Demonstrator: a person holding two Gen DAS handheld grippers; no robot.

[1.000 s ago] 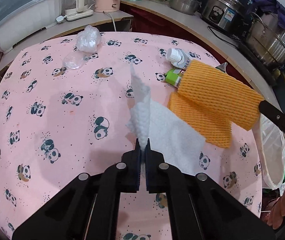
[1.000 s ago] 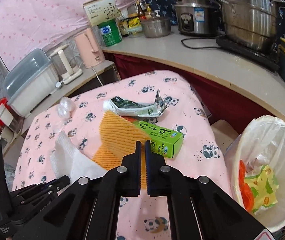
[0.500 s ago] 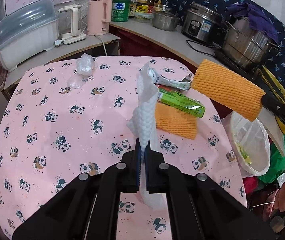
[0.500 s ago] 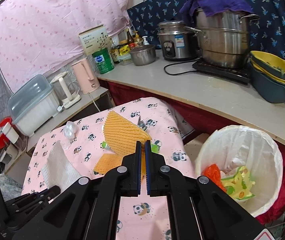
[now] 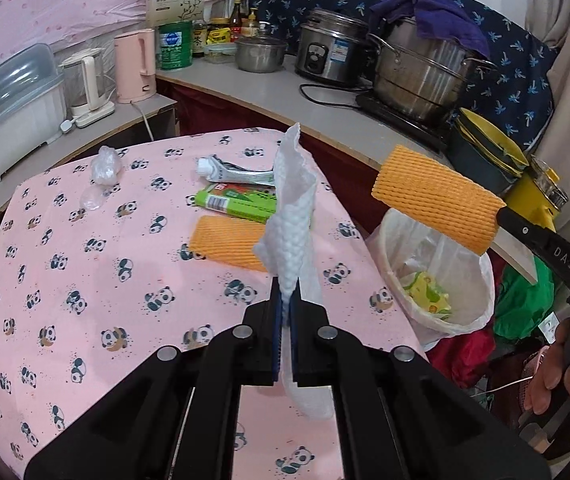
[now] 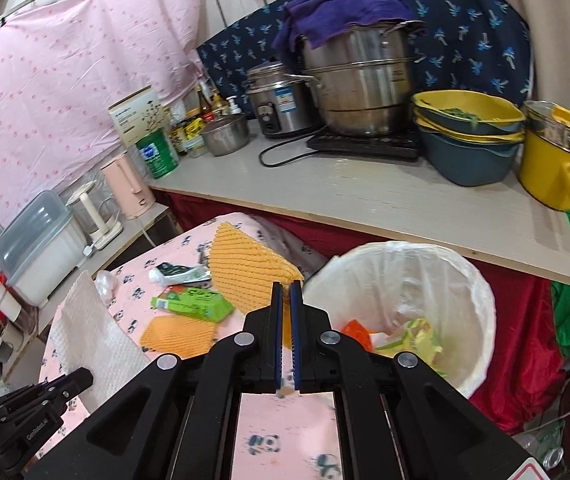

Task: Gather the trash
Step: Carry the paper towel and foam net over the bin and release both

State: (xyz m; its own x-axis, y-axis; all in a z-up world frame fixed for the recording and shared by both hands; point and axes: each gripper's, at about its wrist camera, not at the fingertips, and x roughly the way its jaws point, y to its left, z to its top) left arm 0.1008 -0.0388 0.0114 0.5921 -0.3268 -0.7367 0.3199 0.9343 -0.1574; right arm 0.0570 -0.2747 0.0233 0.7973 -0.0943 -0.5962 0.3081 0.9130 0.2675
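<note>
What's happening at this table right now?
A person is clearing trash with two handheld claws. The left claw is shut on a white paper towel, held above the table. The right claw is shut on an orange foam net beside the lined trash bin. A toothpaste tube, green carton, another foam net and crumpled plastic lie on the table.
</note>
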